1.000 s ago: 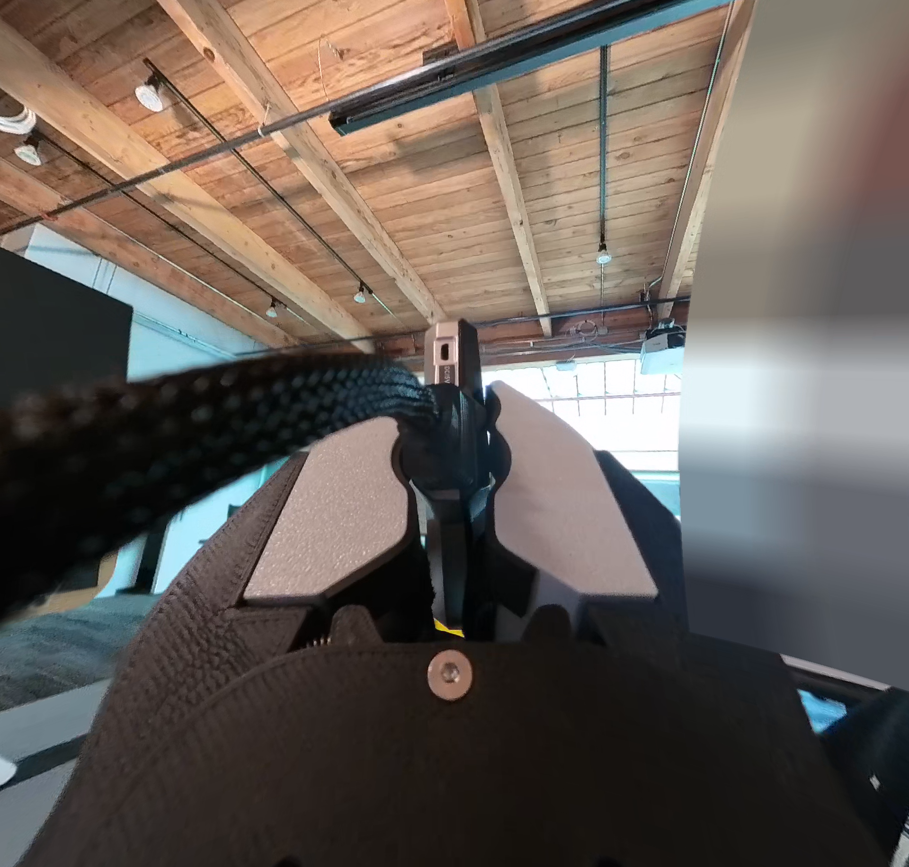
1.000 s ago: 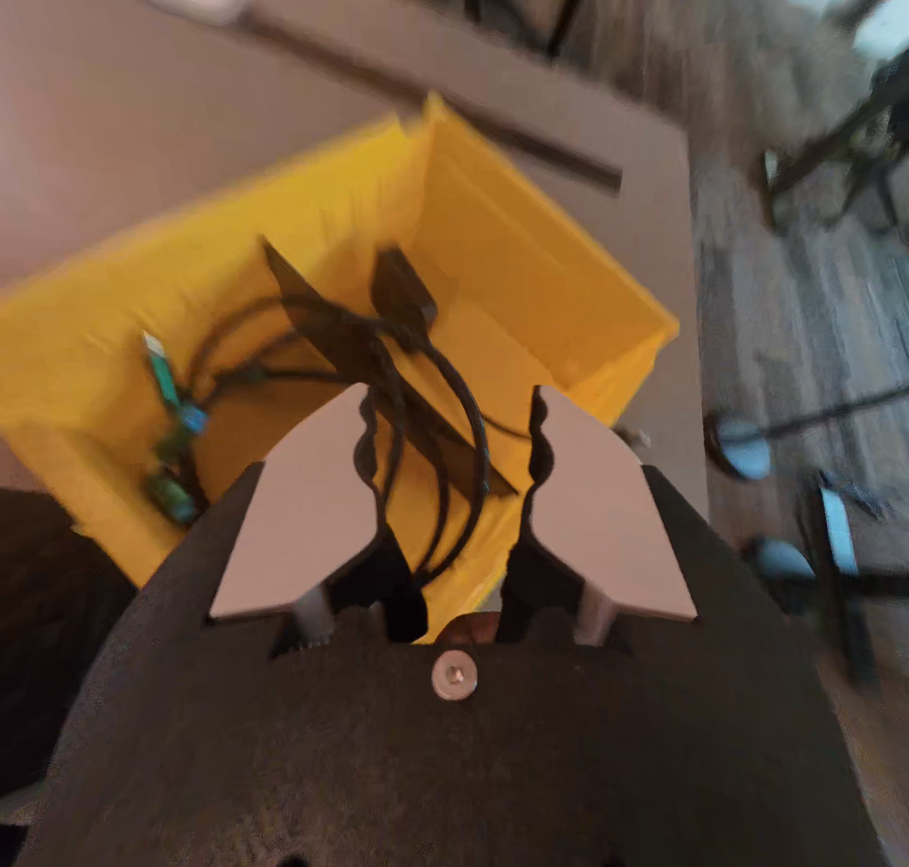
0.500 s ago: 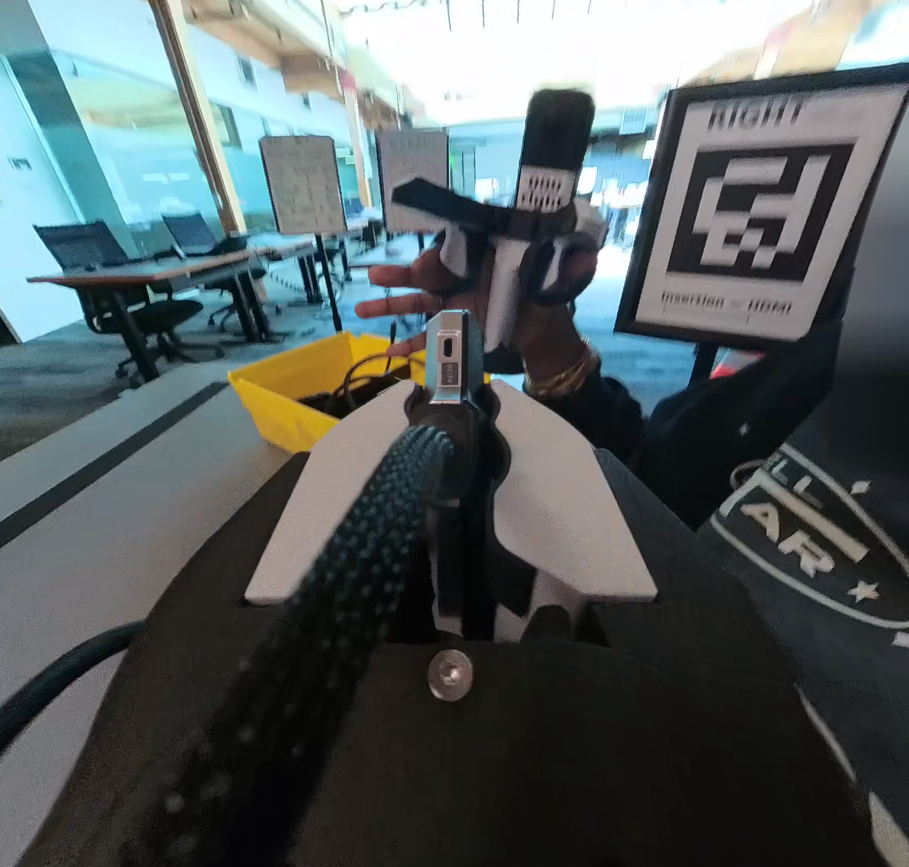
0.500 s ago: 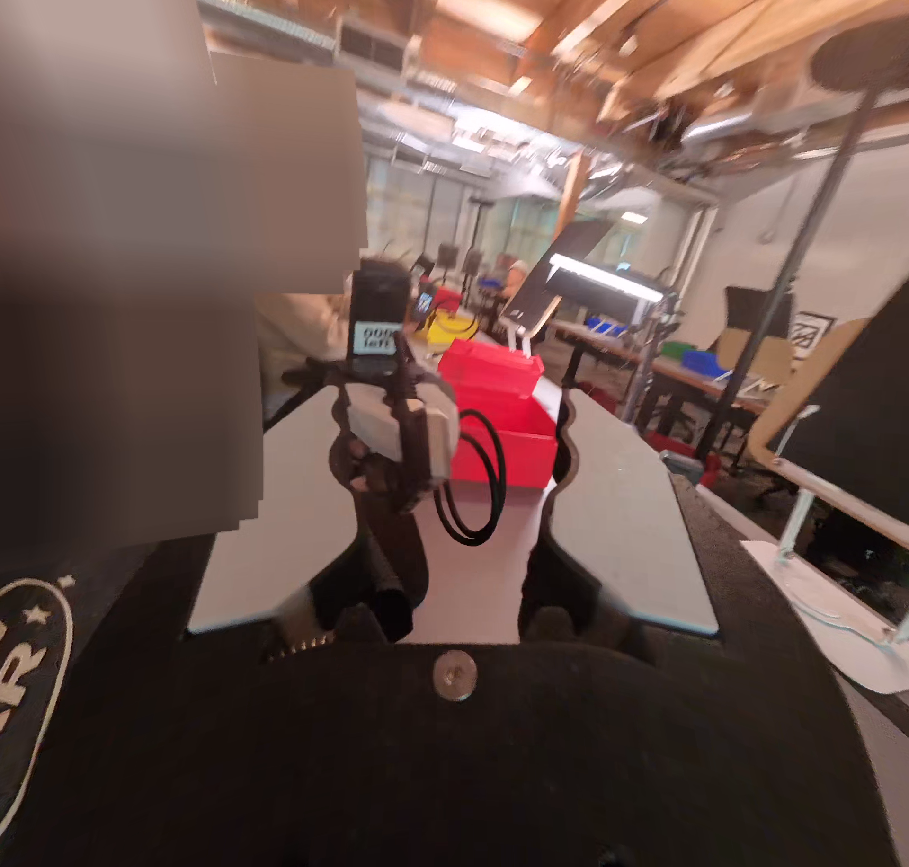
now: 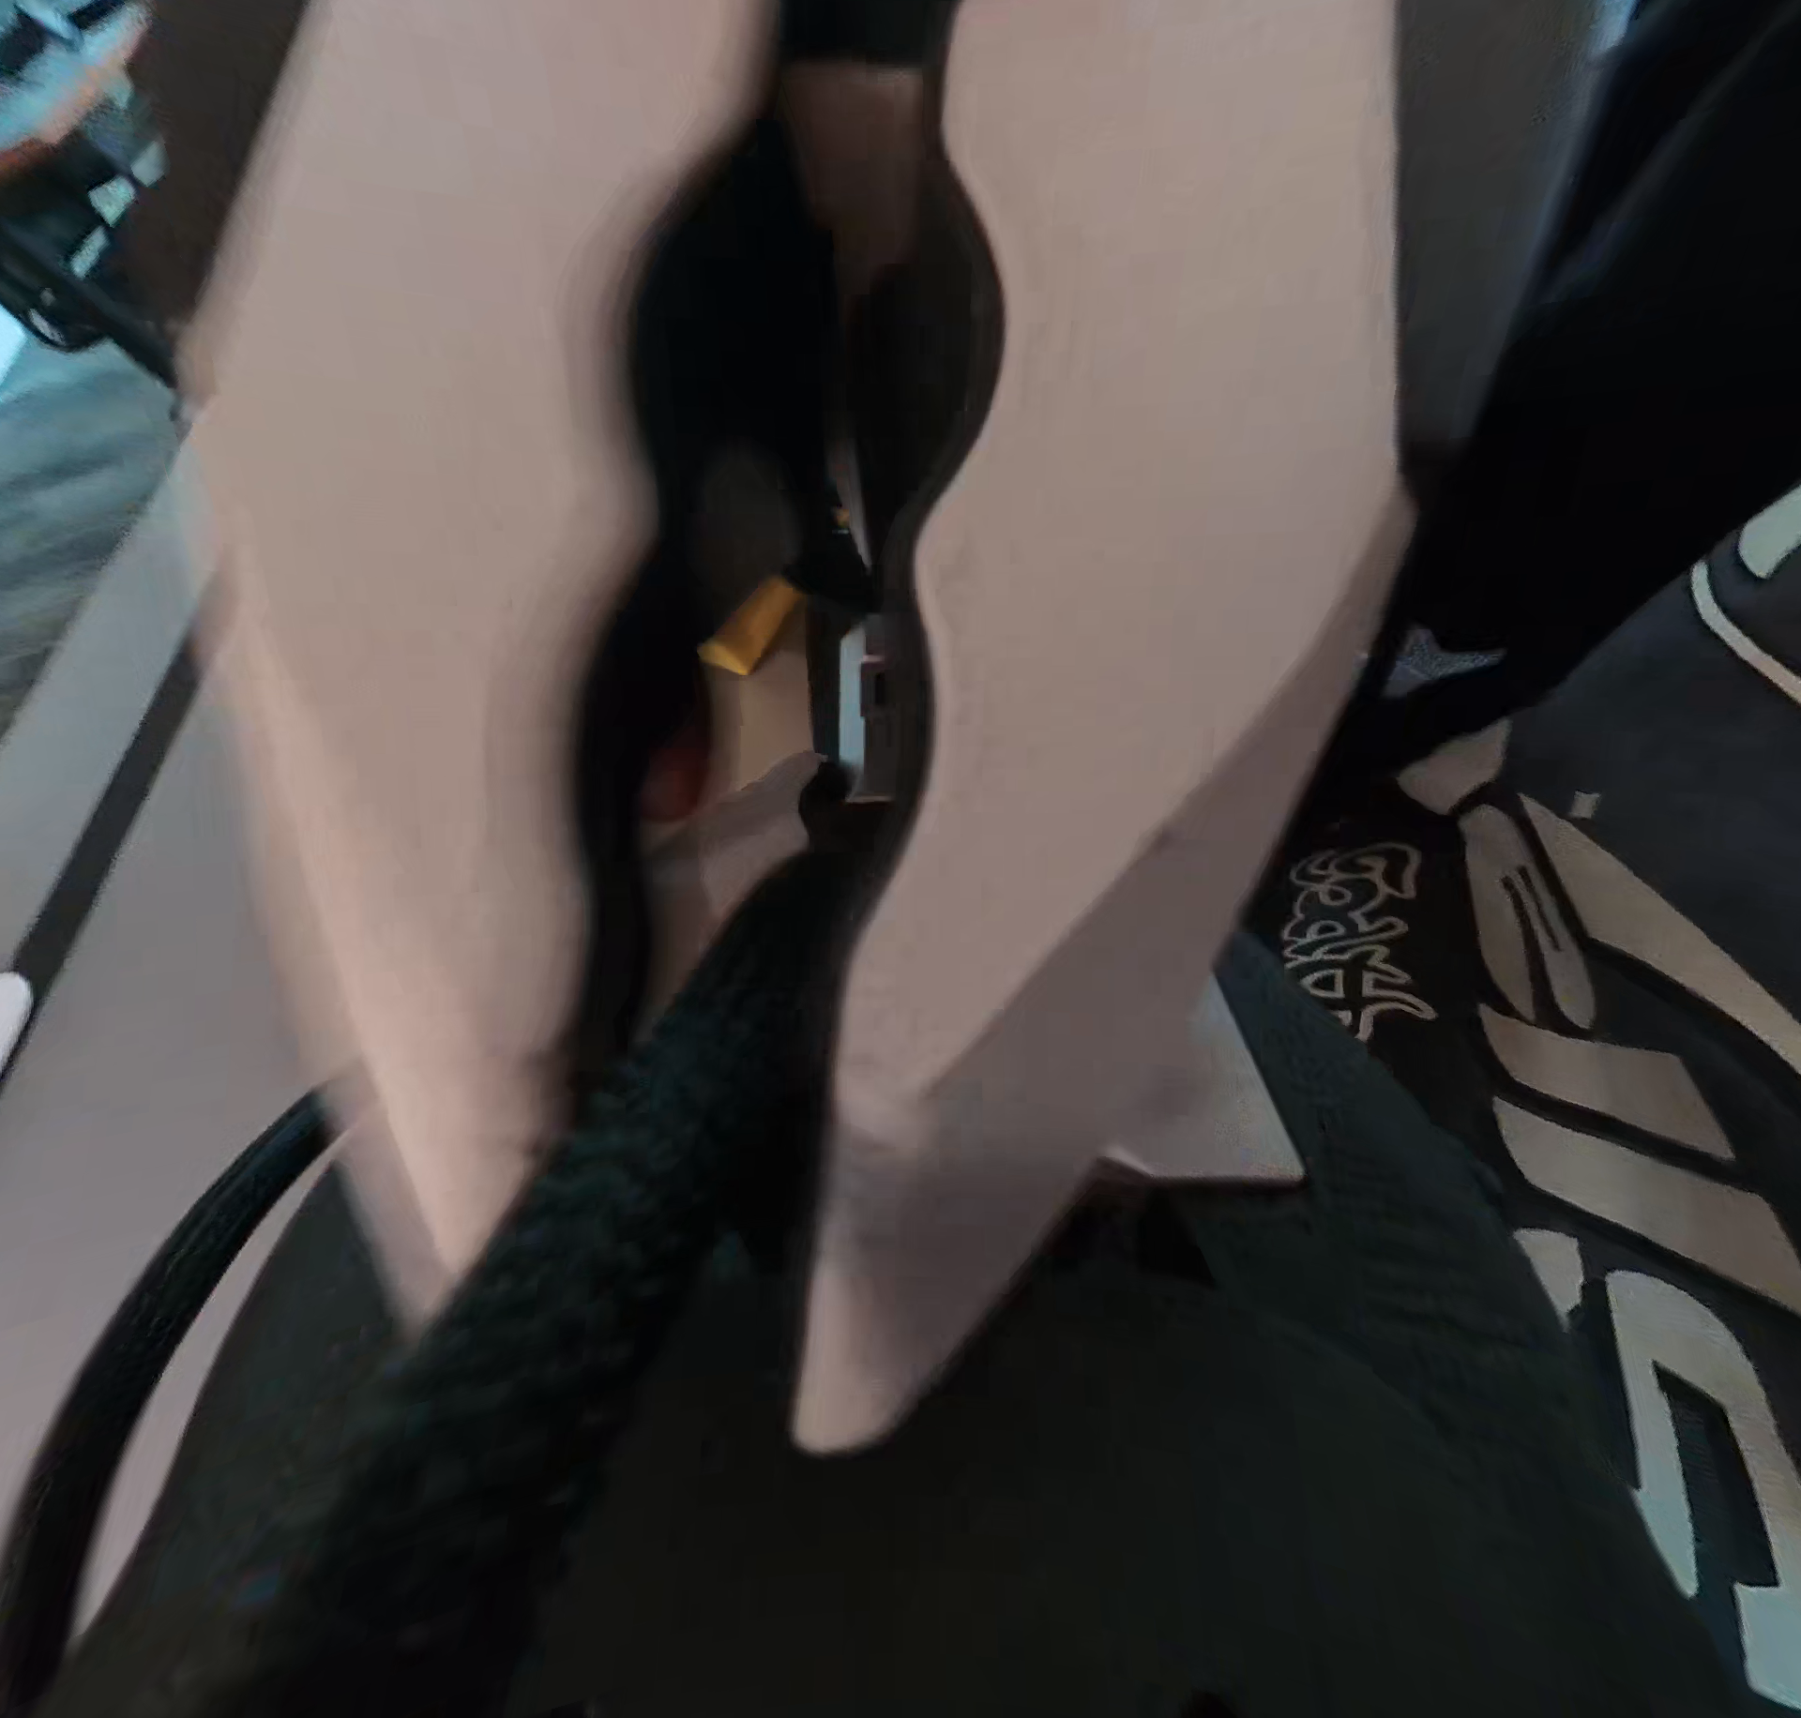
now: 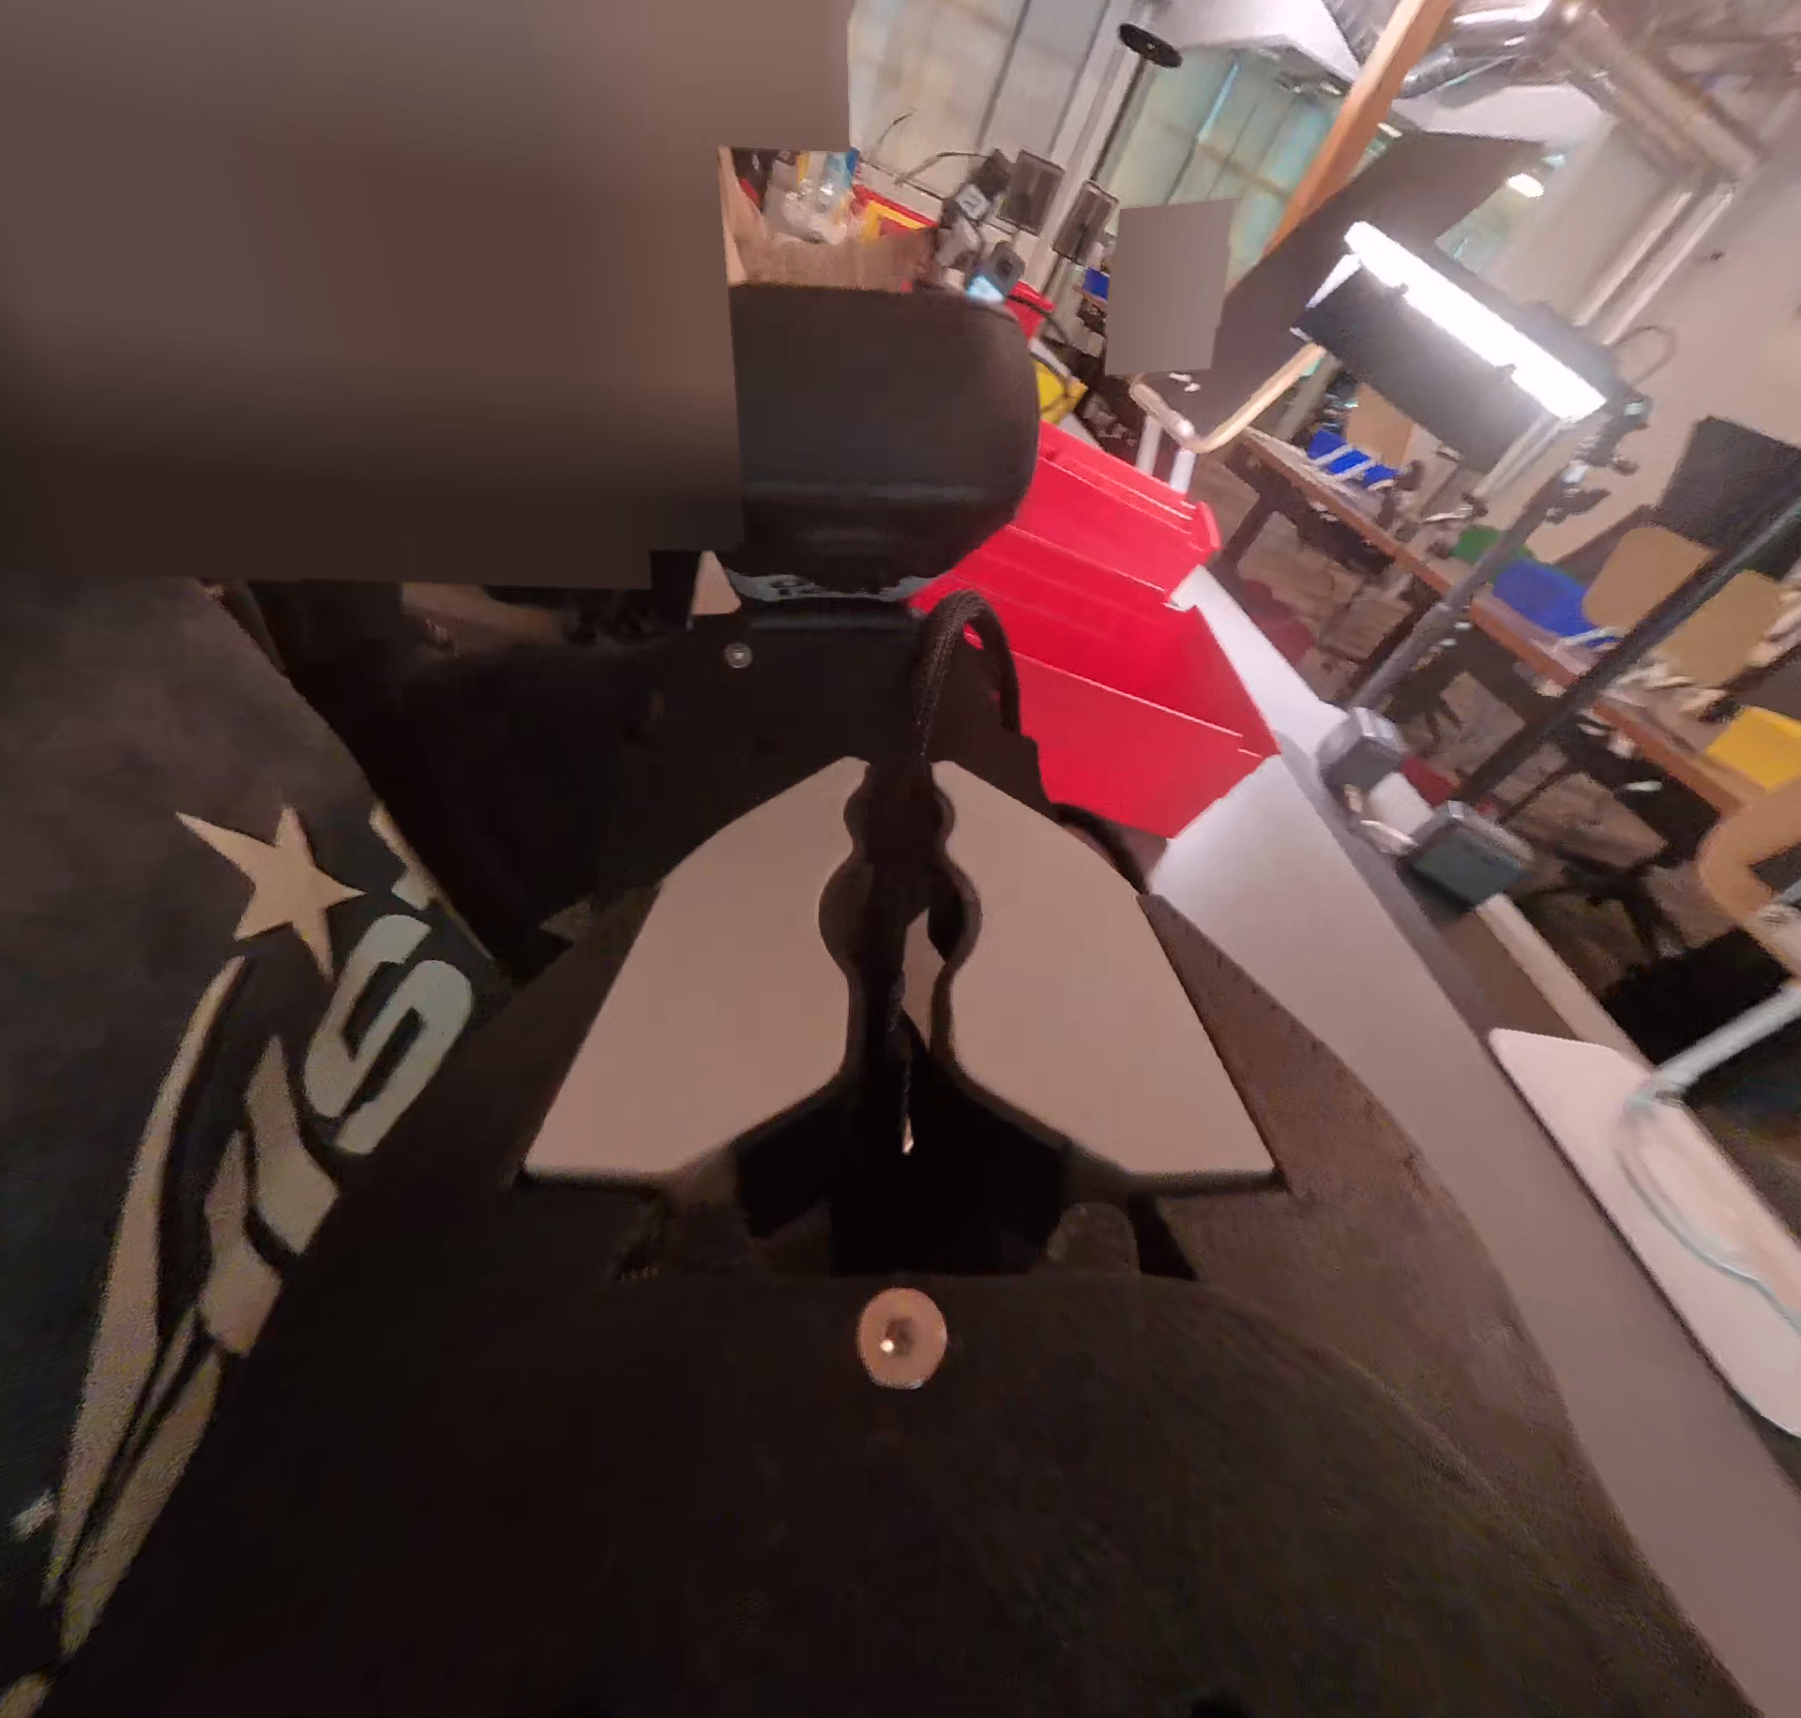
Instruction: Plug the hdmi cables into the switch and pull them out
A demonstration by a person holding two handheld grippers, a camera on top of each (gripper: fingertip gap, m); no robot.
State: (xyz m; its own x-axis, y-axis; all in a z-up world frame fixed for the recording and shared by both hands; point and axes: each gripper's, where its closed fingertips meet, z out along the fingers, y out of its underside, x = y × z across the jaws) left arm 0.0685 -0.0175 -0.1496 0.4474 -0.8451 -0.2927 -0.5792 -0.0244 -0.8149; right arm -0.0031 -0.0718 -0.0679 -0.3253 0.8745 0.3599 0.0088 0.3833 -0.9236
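The left wrist view is blurred. The HDMI cable's metal plug (image 5: 858,687) sits at the centre where my left gripper (image 5: 877,775) has held it; I take it as shut on the plug, though its own fingers are covered. My right gripper's grey fingers (image 5: 1121,599) point toward this camera and fill the view, with its tips (image 5: 633,1359) around the black braided cable (image 5: 585,1233). In the right wrist view my right gripper (image 6: 901,775) is shut on the braided cable (image 6: 906,872), just in front of the left gripper's black body (image 6: 682,726). No switch is in view.
Red bins (image 6: 1121,658) stand on the grey table (image 6: 1316,940) beyond the grippers. A white lamp base (image 6: 1657,1213) lies at the right. A person's dark printed shirt (image 6: 195,892) is close on the left. A bit of the yellow bin (image 5: 750,629) shows between the fingers.
The left gripper tilted down from the ceiling to the table, keeping the plug. The right gripper left the yellow bin, swung to the left gripper and shut on the braided cable.
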